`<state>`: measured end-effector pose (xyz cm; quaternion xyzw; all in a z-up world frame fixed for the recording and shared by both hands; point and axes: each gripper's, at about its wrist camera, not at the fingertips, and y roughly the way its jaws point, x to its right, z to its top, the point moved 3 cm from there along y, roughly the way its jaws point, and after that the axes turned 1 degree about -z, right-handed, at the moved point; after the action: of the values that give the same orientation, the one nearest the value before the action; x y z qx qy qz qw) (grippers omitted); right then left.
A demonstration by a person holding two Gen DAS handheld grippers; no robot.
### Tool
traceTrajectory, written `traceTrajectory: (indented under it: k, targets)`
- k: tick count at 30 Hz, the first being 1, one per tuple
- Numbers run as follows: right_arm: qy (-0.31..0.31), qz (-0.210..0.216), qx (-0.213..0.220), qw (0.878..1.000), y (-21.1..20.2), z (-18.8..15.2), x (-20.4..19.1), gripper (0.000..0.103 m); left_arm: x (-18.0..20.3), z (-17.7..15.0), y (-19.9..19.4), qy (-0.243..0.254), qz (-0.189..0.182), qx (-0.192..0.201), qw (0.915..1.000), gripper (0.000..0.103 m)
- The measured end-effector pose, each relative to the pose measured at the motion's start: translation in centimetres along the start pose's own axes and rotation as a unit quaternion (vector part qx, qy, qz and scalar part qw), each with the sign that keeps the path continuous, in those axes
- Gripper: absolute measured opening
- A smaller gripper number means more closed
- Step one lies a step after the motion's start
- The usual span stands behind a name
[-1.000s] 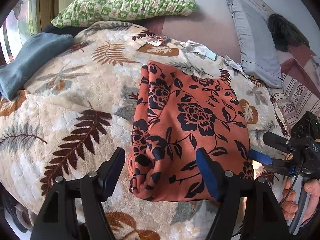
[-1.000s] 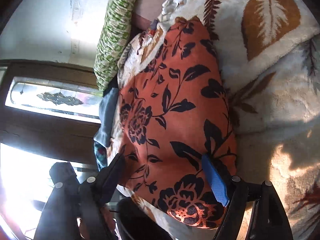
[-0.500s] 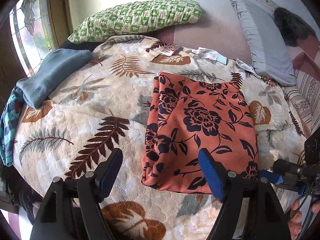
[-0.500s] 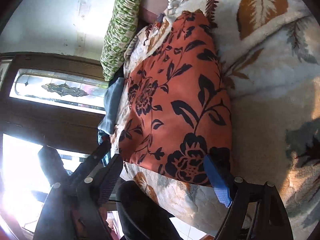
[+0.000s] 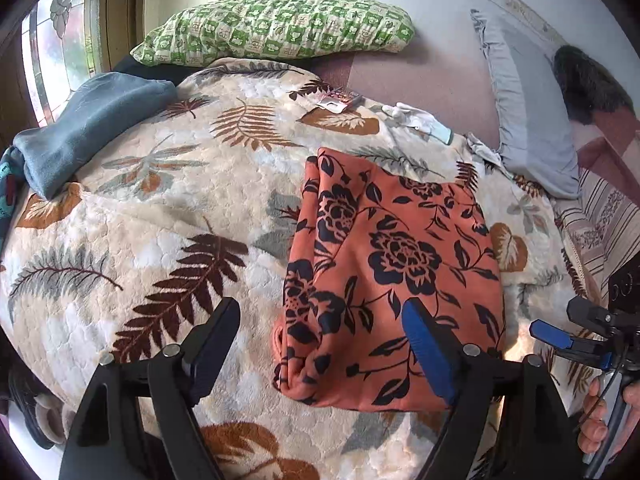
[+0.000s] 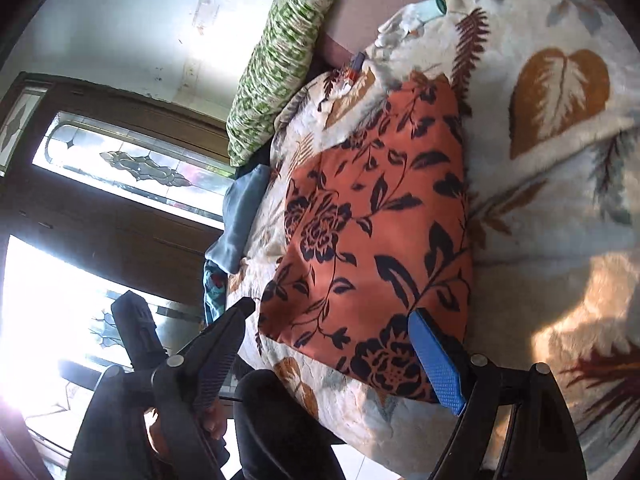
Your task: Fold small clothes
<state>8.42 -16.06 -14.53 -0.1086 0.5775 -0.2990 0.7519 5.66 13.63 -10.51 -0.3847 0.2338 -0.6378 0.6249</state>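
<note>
- Left gripper [image 5: 320,336]: the jaws stand wide apart and hold nothing, raised above the bed; the black finger is over bare blanket, the blue-padded one over the near part of the garment.
- Orange floral garment [image 5: 394,268]: it lies folded into a rough rectangle on the leaf-print blanket [image 5: 160,208], just ahead of the left jaws and reaching away from them; its bunched, rolled edge sits between the two fingers.
- Right gripper [image 6: 332,344]: the jaws are released and spread, empty; in its own view the garment [image 6: 376,224] fills the gap between the fingers, the blue pad over its near corner. From the left wrist view this gripper [image 5: 560,336] shows beside the garment's near right edge, apart from it.
- Beyond the left jaws to their left, a blue-grey folded cloth [image 5: 84,124] rests at the blanket's edge.
- Farther ahead, small white cloth pieces [image 5: 416,118] lie past the garment's far end.
- Farthest, a green checked pillow [image 5: 276,30] lies against the wall, and a grey pillow [image 5: 528,112] to the right of the jaws.
</note>
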Motion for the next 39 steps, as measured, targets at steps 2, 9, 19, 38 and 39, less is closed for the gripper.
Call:
traceTrajectory:
  k: [2,9,19,38,39]
  targets:
    - [0.012,-0.022,0.004,1.000,-0.2,1.4,1.2,0.086,-0.4,1.2,1.0,-0.003,-0.022,0.004,0.9997,0.085]
    - [0.051,-0.038,0.016,0.998,0.9,6.0,4.7,0.086,-0.9,4.0,7.8,-0.022,-0.079,-0.062,0.9947,0.085]
    - [-0.018,-0.082,-0.072,0.994,8.6,5.4,4.9,0.071,-0.8,2.7,12.9,-0.066,-0.135,-0.150,0.9772,0.060]
    - [-0.098,-0.047,0.048,0.993,-7.9,9.0,-1.8,0.039,12.8,6.8,3.0,0.027,-0.190,-0.026,0.9810,0.037]
    - [-0.081,-0.050,0.050,0.994,-8.2,8.9,-0.4,0.041,13.2,5.9,4.5,0.026,-0.182,-0.040,0.9821,0.043]
